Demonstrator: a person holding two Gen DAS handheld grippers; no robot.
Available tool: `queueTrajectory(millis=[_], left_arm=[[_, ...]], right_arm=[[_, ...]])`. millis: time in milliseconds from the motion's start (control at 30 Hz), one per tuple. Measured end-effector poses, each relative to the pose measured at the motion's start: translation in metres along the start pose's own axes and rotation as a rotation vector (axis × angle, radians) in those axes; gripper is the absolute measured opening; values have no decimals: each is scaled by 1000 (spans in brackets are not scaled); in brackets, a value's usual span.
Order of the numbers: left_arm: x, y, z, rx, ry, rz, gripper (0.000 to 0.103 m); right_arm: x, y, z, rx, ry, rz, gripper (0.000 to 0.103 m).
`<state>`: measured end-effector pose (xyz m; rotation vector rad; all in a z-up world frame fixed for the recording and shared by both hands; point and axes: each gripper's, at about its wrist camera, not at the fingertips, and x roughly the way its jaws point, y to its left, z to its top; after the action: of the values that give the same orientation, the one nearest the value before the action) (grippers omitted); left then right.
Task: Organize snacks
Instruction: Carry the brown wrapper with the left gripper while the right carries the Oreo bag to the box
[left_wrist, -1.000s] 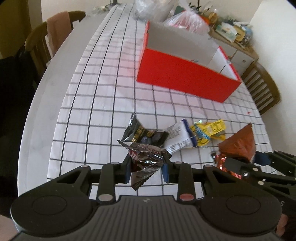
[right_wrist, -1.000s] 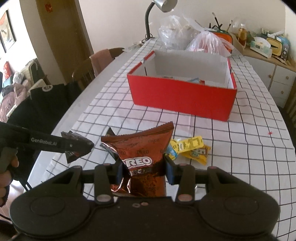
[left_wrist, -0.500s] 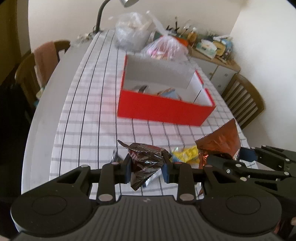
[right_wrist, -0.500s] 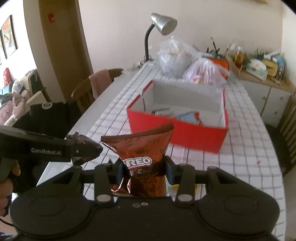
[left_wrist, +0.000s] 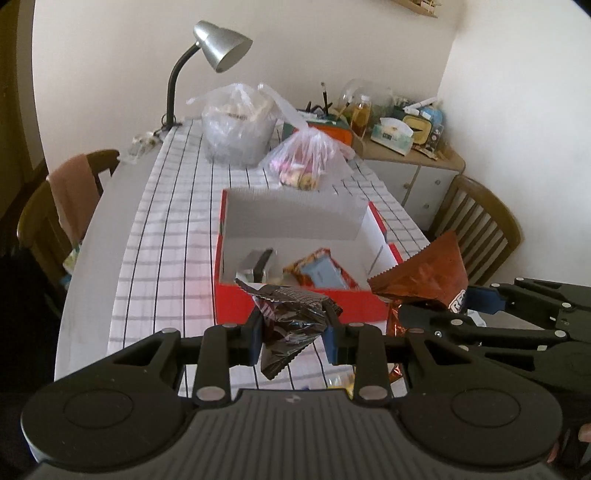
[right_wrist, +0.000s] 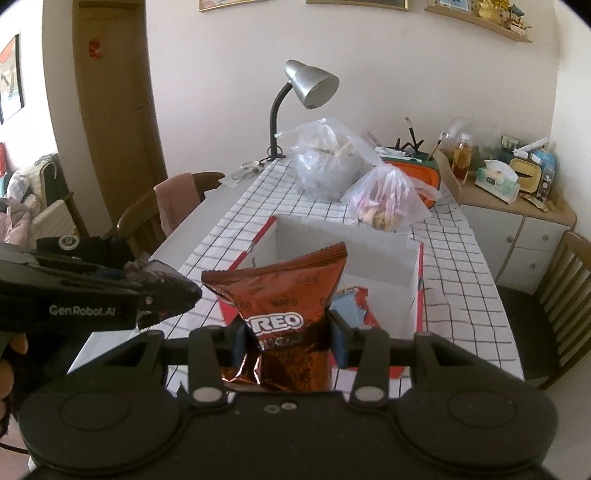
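A dark wrapper (left_wrist: 291, 325) is pinched in the left gripper (left_wrist: 293, 334), an Oreo bag (right_wrist: 286, 314) clamped in the right gripper (right_wrist: 286, 341) — both held near the red box (left_wrist: 236, 302).

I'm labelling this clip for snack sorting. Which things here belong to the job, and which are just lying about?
Part of the job:
- dark snack packet in the left gripper
- Oreo bag in the right gripper
- red box with snacks inside

Just lying about:
- desk lamp
- two plastic bags
- tissue box
- chairs

open red box (left_wrist: 295, 306), bags (left_wrist: 306, 162) behind
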<state>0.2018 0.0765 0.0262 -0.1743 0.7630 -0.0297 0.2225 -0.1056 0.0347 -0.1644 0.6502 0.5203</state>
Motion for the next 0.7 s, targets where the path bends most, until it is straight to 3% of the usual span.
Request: queueTrajectory(millis=[433,700], left_arm=[[46,0,50,36,-13,50,31],[94,11,69,22,46,91,31]], right_arm=[[61,-43,32,16,46,-75,41],[111,-69,40,-7,102,-123,41]])
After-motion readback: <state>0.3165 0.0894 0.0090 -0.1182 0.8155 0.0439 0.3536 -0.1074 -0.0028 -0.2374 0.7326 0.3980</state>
